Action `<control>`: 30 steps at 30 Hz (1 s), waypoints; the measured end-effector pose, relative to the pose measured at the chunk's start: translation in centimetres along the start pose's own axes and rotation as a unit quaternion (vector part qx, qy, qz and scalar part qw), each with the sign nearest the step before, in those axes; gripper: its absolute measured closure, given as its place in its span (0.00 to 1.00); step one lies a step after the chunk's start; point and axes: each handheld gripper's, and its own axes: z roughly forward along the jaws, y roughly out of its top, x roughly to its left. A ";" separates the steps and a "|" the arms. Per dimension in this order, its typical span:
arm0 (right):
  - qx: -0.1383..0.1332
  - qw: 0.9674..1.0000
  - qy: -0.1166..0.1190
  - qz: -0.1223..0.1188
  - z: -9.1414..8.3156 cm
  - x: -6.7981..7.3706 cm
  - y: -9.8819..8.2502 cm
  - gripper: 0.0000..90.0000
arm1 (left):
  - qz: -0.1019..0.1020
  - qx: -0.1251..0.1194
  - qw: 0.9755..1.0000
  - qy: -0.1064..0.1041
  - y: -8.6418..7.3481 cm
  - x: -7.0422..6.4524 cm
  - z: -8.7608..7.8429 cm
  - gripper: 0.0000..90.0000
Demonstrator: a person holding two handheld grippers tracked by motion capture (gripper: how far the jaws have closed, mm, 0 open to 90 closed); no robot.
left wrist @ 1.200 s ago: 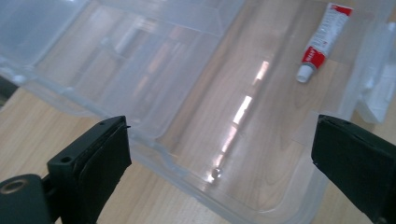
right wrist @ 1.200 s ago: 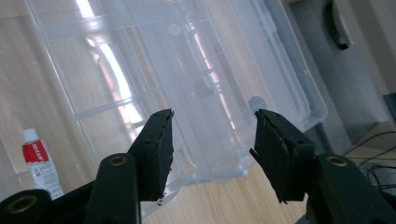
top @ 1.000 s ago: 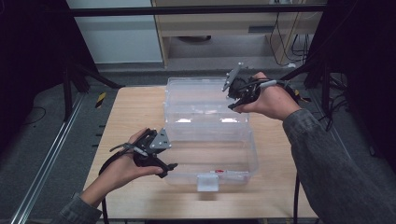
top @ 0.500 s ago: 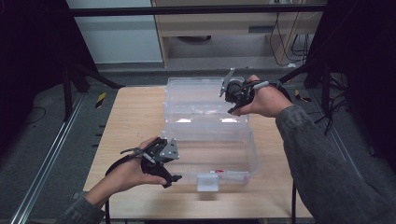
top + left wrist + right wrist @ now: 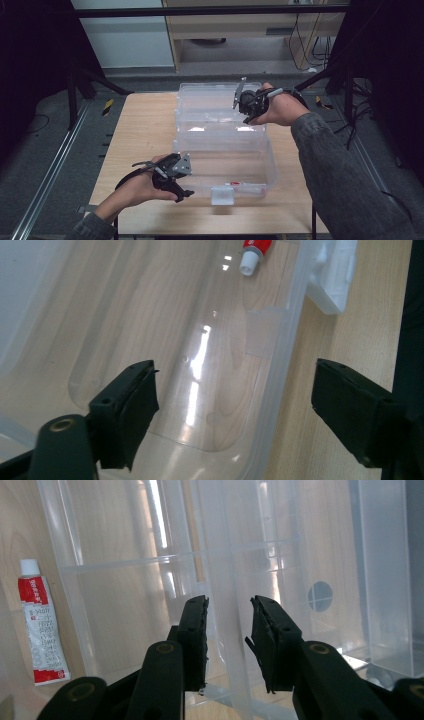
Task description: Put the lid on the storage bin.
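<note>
Two grippers work one clear box [image 5: 225, 150] on the table [image 5: 140, 135]. Your left gripper [image 5: 175, 182] sits at the box's near-left corner; its jaws straddle the near wall [image 5: 280, 365], one inside, one out over bare wood. They have just been closing, but they stand wide and neither pad touches the plastic. Ahead of that gripper, inside the box, a red-and-white tube [image 5: 254, 251] lies on the floor by the same wall, and the white latch [image 5: 334, 275] juts from the wall's outside — the one thing in the way along that edge.

Your right gripper [image 5: 246, 106] is at the far side, by the raised lid [image 5: 210, 95]. Its jaws have just been closing around a thin upright clear edge [image 5: 227, 630]; a sliver of gap shows on each side, so I can't tell whether the pads press on it yet. To that gripper's left the tube [image 5: 42, 625] lies flat, well apart from the jaws. More clear panels stand beyond and to the right — tight room there.

Open tabletop lies outside your left gripper; the box's inside is otherwise bare.
</note>
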 end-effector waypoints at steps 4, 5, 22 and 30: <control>0.009 1.000 0.001 -0.012 0.5 0.1 0.1 0.78 | 0.009 0.009 1.000 -0.004 -0.1 -0.1 0.2 0.25; 0.012 1.000 0.001 -0.013 0.6 0.1 0.1 0.79 | 0.006 0.008 1.000 -0.005 -0.1 -0.2 0.3 0.25; 0.009 1.000 -0.007 -0.020 0.6 0.2 0.2 0.88 | 0.021 0.027 0.999 -0.017 -0.3 -0.5 1.2 0.59; 0.008 1.000 -0.005 -0.020 0.6 0.2 0.1 0.88 | 0.014 0.027 0.999 -0.025 -0.2 -0.3 1.5 0.76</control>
